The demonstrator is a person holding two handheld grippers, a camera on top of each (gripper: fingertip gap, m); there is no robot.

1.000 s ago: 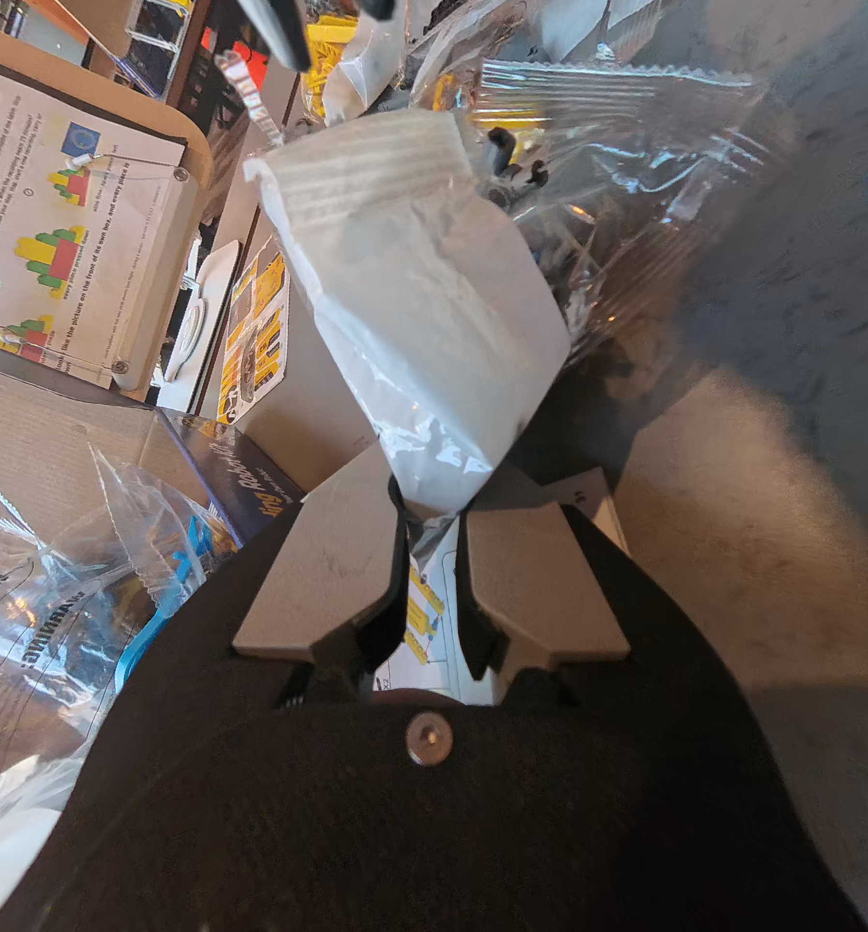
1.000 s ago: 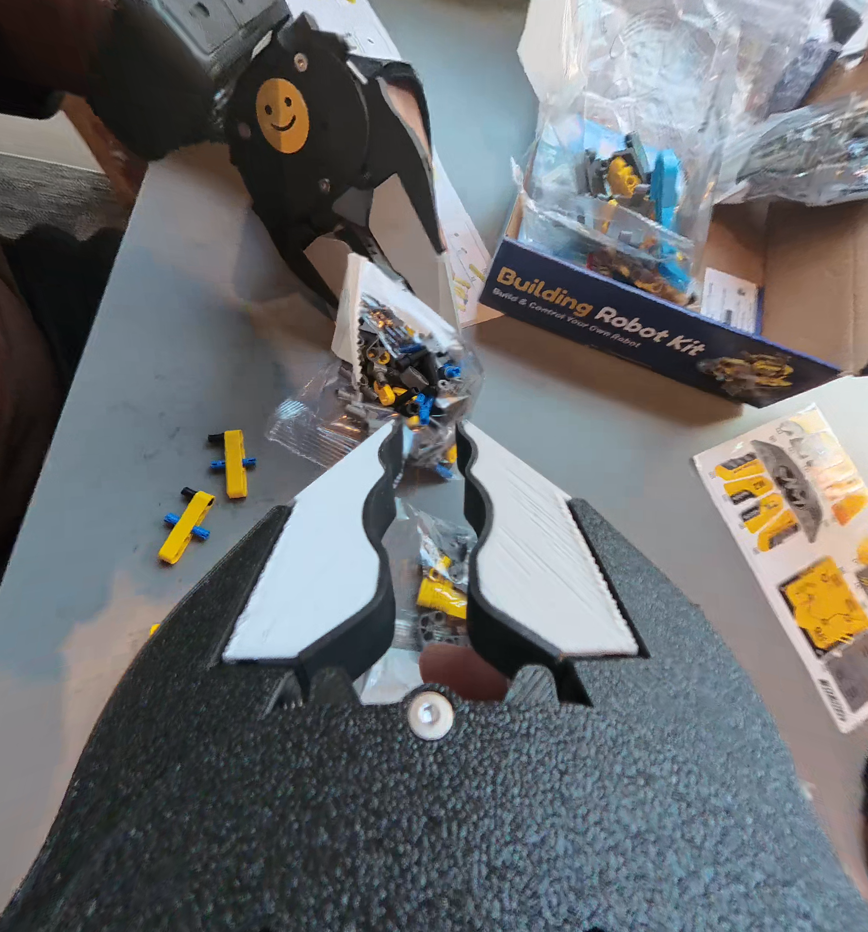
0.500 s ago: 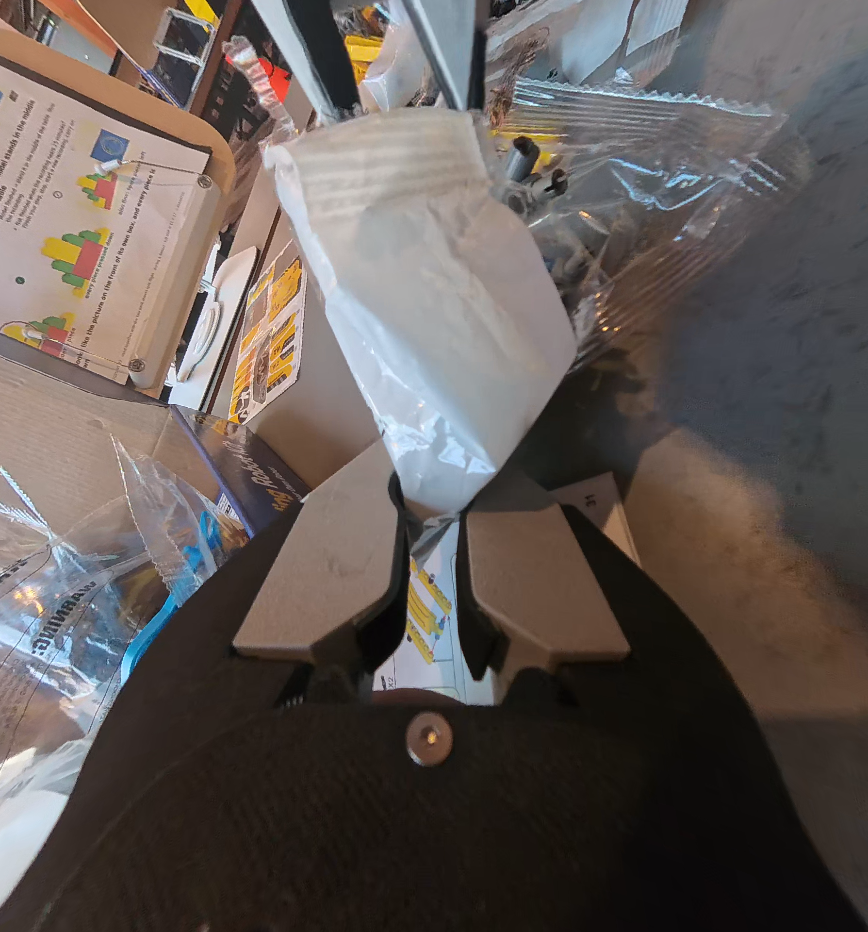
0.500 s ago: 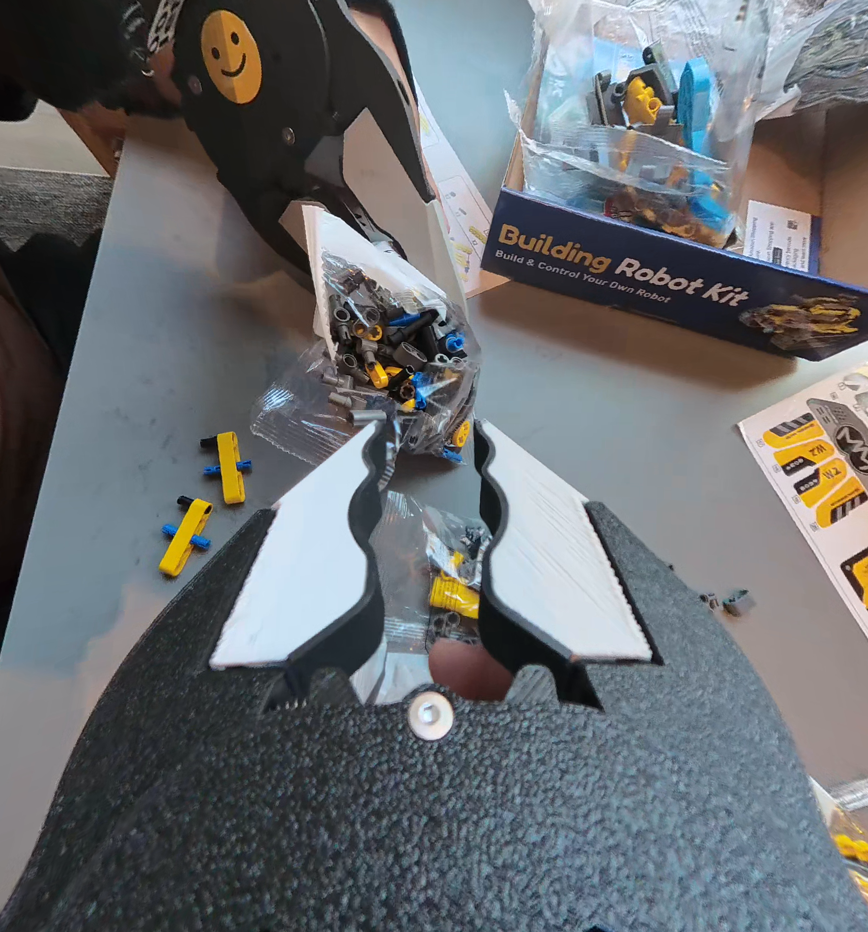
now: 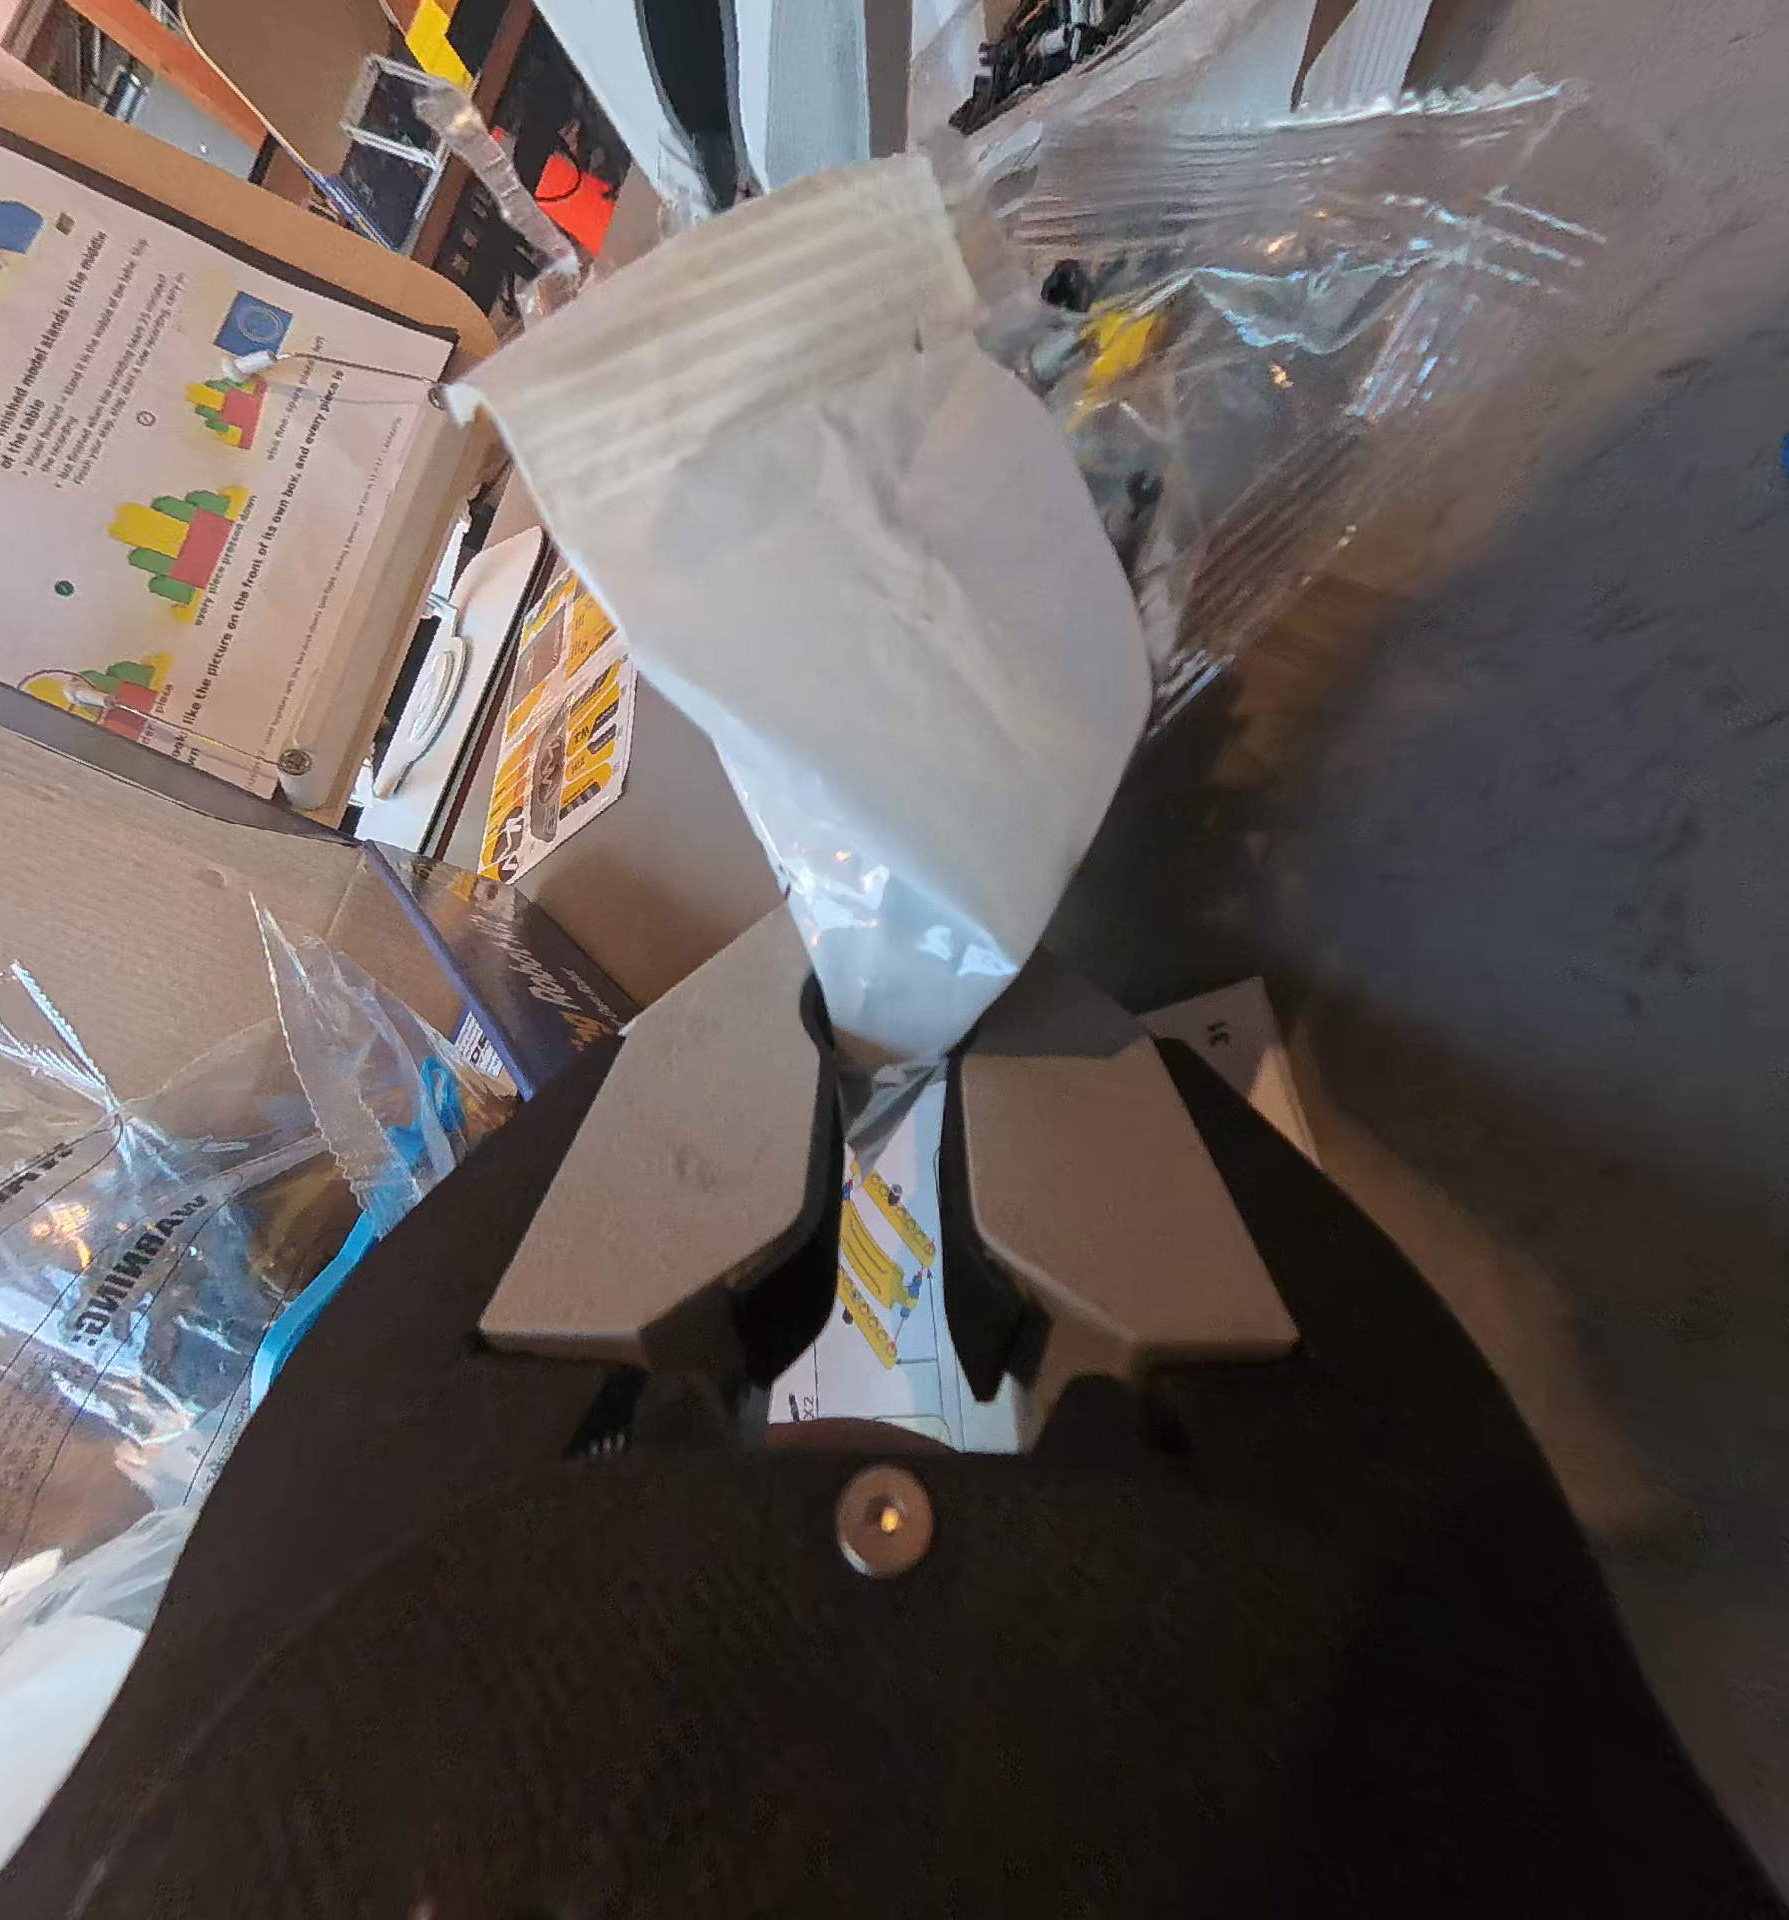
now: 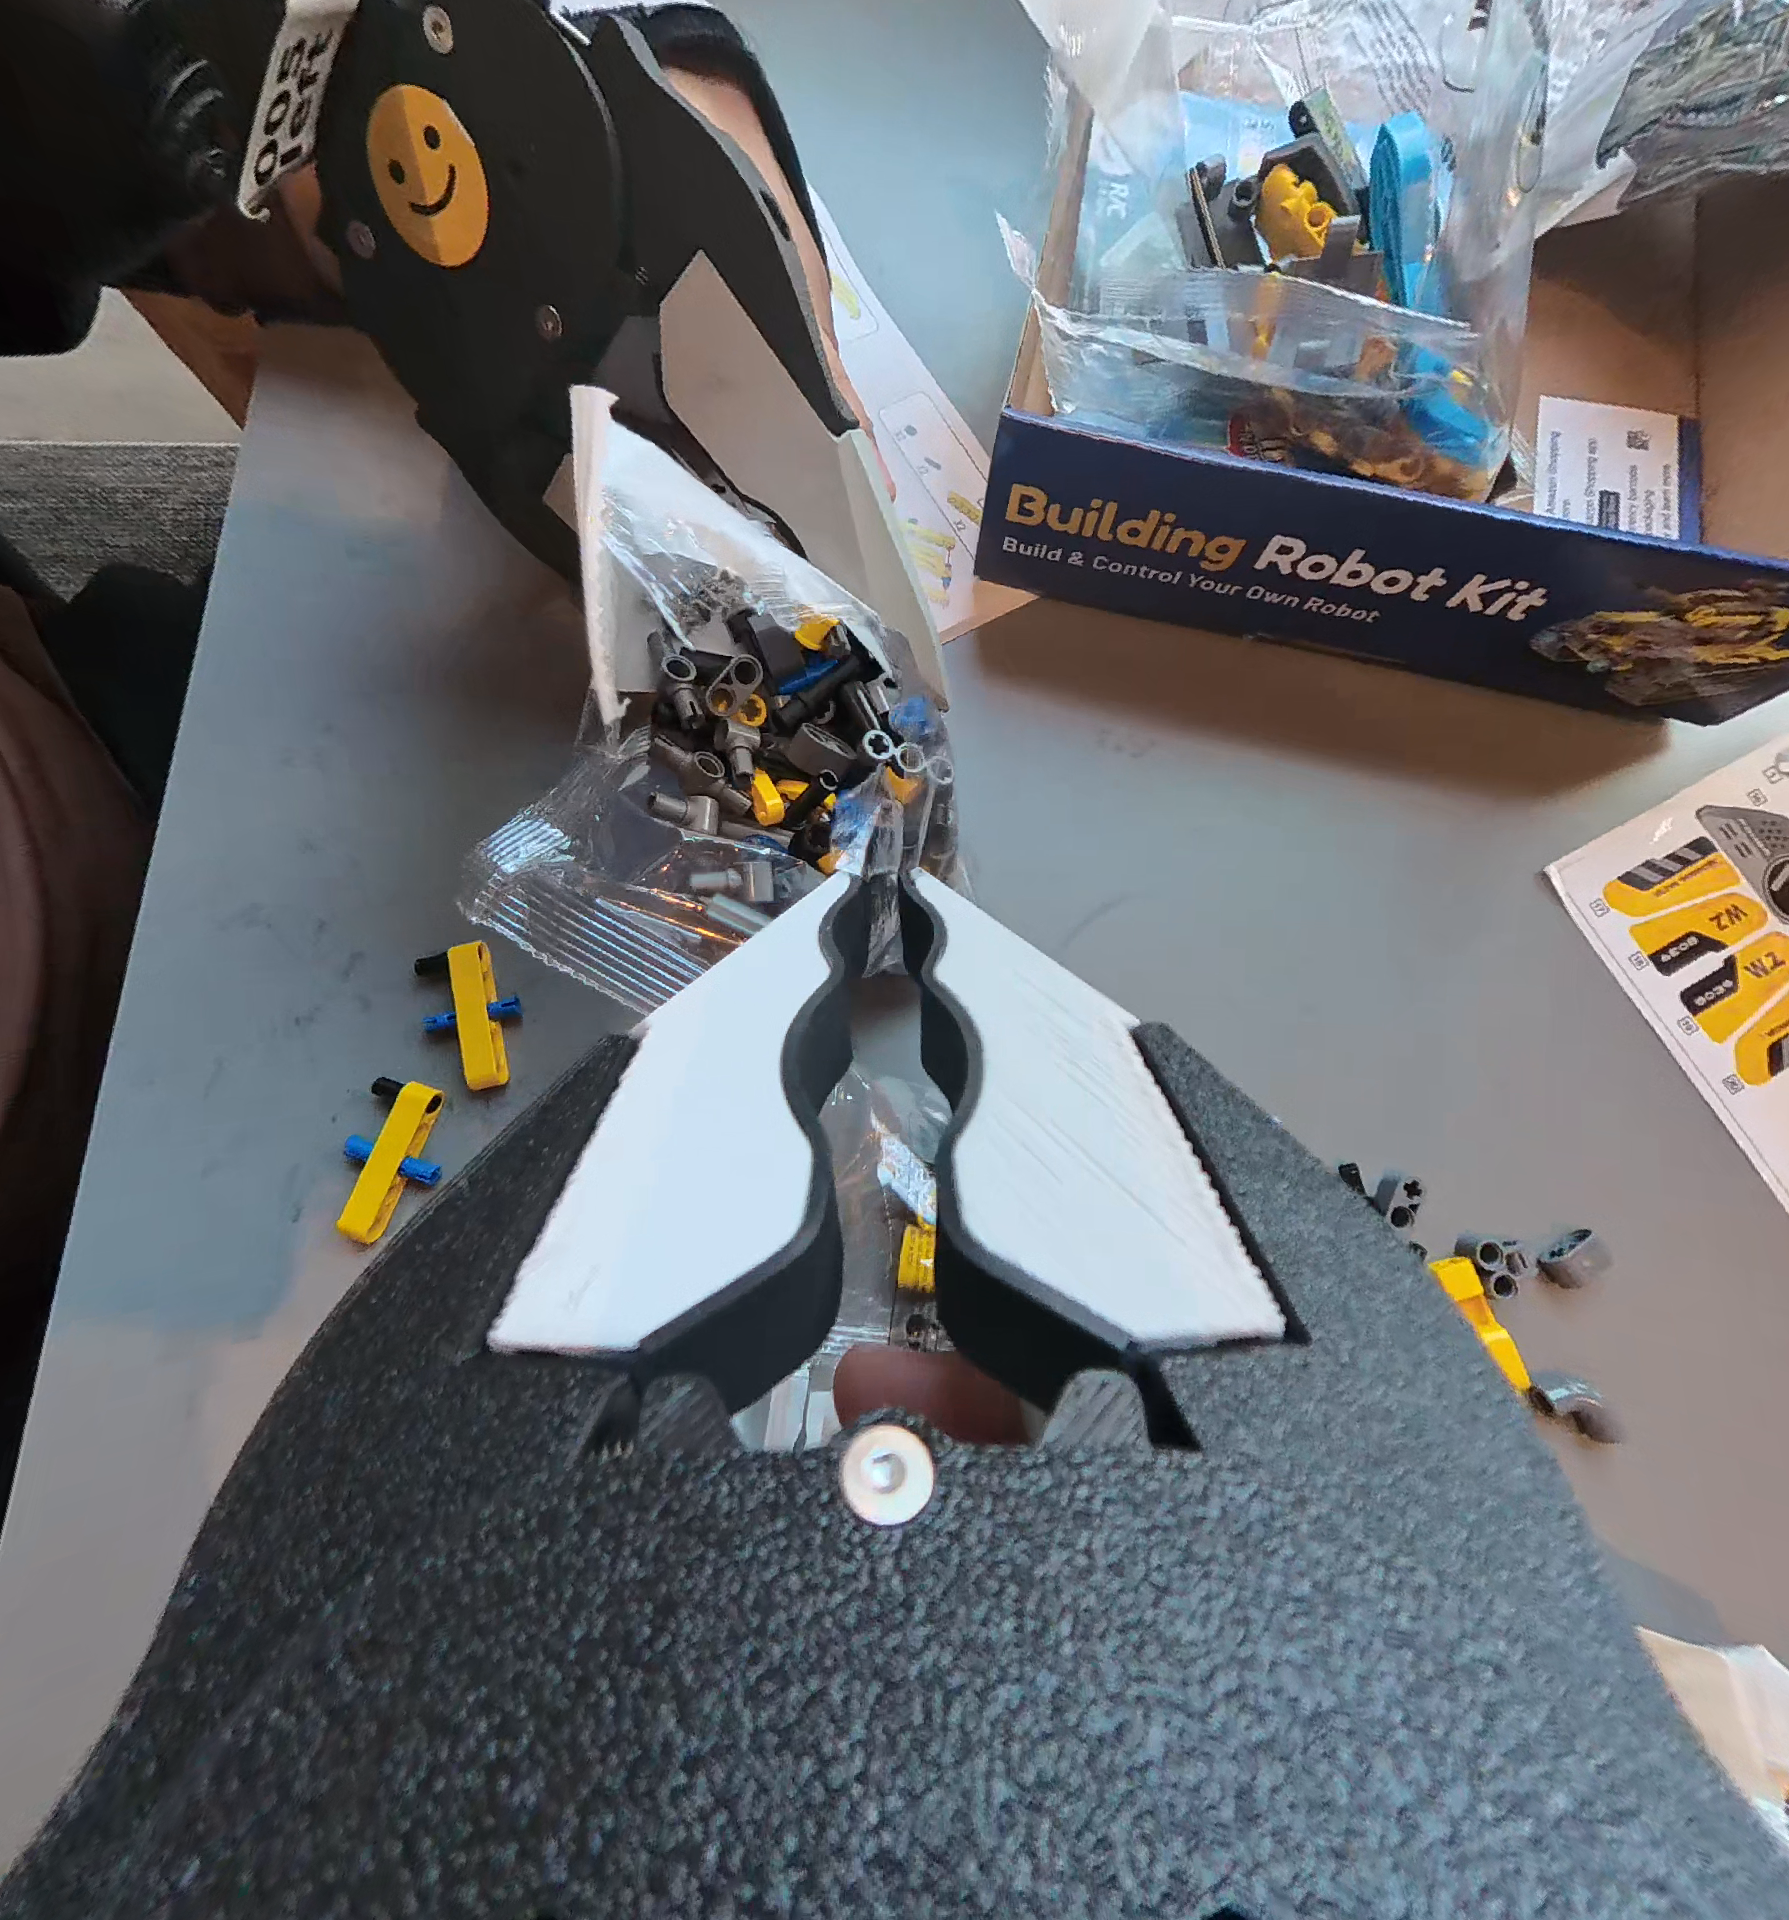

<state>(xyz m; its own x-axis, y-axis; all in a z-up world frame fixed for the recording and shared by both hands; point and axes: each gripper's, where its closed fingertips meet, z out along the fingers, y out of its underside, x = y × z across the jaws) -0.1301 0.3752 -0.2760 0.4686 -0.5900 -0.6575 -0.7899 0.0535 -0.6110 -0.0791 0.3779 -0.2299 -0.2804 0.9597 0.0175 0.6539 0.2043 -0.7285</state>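
Observation:
A plastic bag [image 6: 765, 727] of small grey, black, yellow and blue building parts hangs between both grippers above the grey table [image 6: 1233, 883]. My left gripper [image 5: 890, 1023] is shut on the bag's white end [image 5: 848, 623]; it also shows in the right wrist view [image 6: 516, 260], up left. My right gripper [image 6: 877, 899] is shut on the bag's clear lower corner, with more clear film and a yellow part between its fingers. The right gripper's fingers [image 5: 703, 83] show at the top of the left wrist view.
A blue kit box [image 6: 1285, 561] with bagged parts stands at the back right. A sticker sheet [image 6: 1742, 935] lies right. Two yellow beams with blue pins [image 6: 474, 1013] lie left, loose parts [image 6: 1492, 1257] right. A booklet [image 6: 911, 468] lies under the left gripper. The left gripper's tips are roughly 8 cm from the right gripper's.
My right gripper has closed from open onto the bag's clear corner. The left gripper kept its hold on the white end as the bag shifted slightly in view.

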